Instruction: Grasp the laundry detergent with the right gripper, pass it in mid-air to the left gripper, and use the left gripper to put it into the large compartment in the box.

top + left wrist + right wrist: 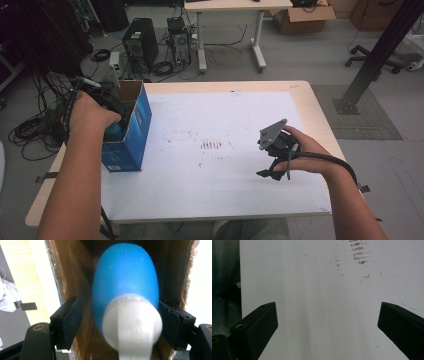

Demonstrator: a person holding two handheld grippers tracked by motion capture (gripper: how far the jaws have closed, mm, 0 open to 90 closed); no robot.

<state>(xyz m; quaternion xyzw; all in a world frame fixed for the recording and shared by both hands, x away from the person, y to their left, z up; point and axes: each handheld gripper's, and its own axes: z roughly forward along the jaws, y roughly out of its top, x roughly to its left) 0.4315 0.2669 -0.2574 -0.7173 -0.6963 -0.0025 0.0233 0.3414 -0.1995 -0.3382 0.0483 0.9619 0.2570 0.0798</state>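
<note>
A blue egg-shaped object with a white end (126,290) hangs inside an open-topped blue cardboard box (131,131) at the table's left edge. It also shows as a blue patch (114,132) in the box mouth. My left gripper (121,315) reaches down into the box with its jaws on either side of the object. The right jaw touches it, and a strip of cardboard shows between the left jaw and the object. The object looks blurred while the jaws are sharp. My right gripper (265,174) rests low over the white mat (220,120), open and holding nothing.
The box's brown inner walls (72,270) close in tightly around the left jaws. Brown smudges (211,145) mark the middle of the mat. Beyond the table stand a computer tower (140,42), loose cables and another desk (235,6).
</note>
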